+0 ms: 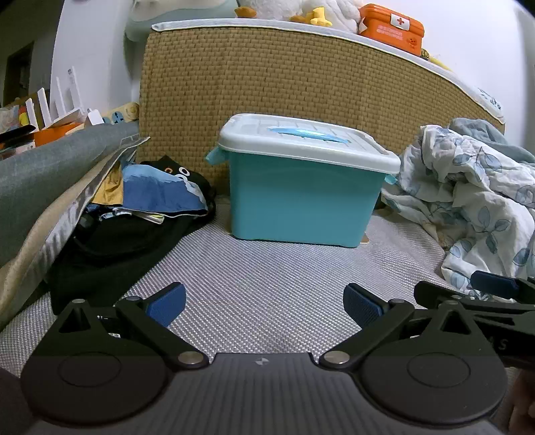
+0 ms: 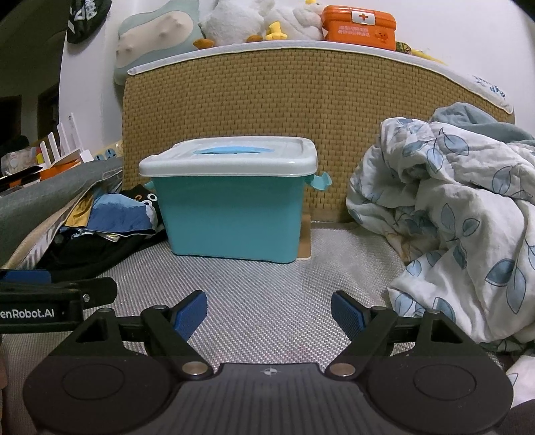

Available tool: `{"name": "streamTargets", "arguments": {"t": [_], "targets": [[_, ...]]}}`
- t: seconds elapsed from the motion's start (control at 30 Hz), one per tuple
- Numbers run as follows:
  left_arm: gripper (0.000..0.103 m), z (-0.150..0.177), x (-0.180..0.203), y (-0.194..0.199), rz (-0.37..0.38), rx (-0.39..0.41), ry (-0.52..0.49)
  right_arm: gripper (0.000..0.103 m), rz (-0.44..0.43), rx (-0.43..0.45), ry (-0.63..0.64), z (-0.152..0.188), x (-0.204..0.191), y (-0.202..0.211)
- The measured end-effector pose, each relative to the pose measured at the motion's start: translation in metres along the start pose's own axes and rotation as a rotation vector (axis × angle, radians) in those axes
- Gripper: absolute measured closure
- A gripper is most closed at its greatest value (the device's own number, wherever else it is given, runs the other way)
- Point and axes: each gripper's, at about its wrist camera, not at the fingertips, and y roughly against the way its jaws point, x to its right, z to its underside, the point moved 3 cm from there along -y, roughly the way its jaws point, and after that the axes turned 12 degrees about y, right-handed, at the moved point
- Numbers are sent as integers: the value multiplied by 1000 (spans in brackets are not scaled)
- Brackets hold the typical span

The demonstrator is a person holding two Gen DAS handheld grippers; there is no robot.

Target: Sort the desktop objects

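While both grippers hung low over the woven grey mat (image 1: 254,277), the teal storage box (image 1: 301,197) stood ahead of them with its pale lid (image 1: 301,140) closed, its back close to the wicker headboard (image 1: 301,77). The left gripper (image 1: 264,306) had its blue-padded fingers spread wide with nothing between them, well short of the box; the right gripper (image 2: 269,314) was likewise spread and empty. Left of the box lay a heap of dark and blue clothes (image 1: 157,200), just beside it. Right of the box sat a crumpled leaf-print blanket (image 2: 461,217). Above the box, on top of the headboard, rested an orange first-aid case (image 2: 359,28) and plush toys (image 2: 260,20)
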Motion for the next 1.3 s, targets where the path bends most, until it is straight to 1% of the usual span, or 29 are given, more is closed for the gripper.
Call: {"name": "streamTargets", "arguments": {"t": [1.3], "targets": [[0,0,0,0,-4,-3,2,18,-10,-14,14,2,-4,-2]]}}
